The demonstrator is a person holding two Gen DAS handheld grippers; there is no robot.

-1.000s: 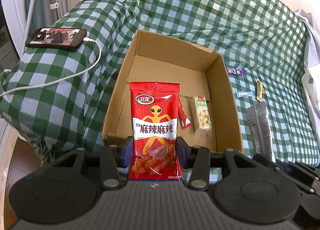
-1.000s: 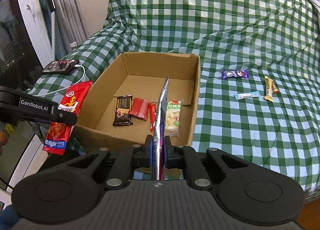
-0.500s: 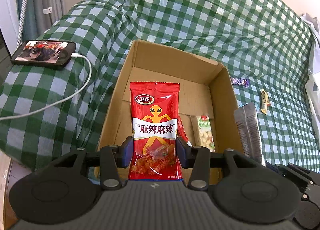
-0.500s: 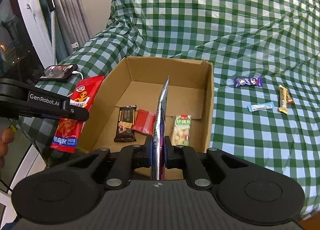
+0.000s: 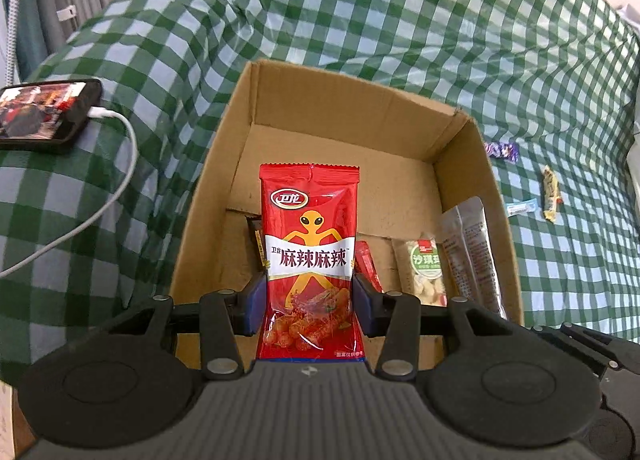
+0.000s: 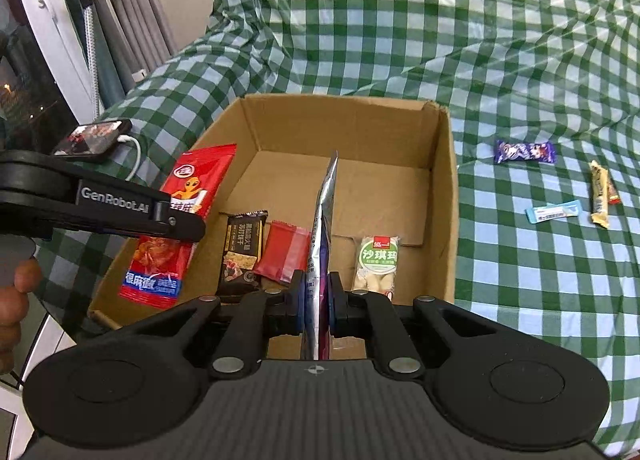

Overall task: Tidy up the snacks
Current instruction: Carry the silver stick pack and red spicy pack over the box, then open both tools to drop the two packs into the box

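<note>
My left gripper [image 5: 309,302] is shut on a red spicy-snack packet [image 5: 310,244] and holds it upright over the near left part of an open cardboard box [image 5: 476,164]; the packet also shows in the right wrist view [image 6: 180,220]. My right gripper [image 6: 317,306] is shut on a silver foil packet [image 6: 322,236], held edge-on over the near edge of the box [image 6: 450,196]. The silver packet shows in the left wrist view [image 5: 472,256]. On the box floor lie a dark bar [image 6: 242,252], a red wrapper [image 6: 286,256] and a green-white pastry packet [image 6: 378,264].
The box sits on a green checked cloth [image 6: 520,280]. Right of it lie a purple bar [image 6: 524,152], a light blue stick [image 6: 554,211] and a yellow bar [image 6: 599,194]. A phone [image 5: 40,114] with a white cable [image 5: 100,200] lies to the left.
Both grippers have moved forward toward the box with their packets. The red packet and the silver packet now hang over the box's near part.
</note>
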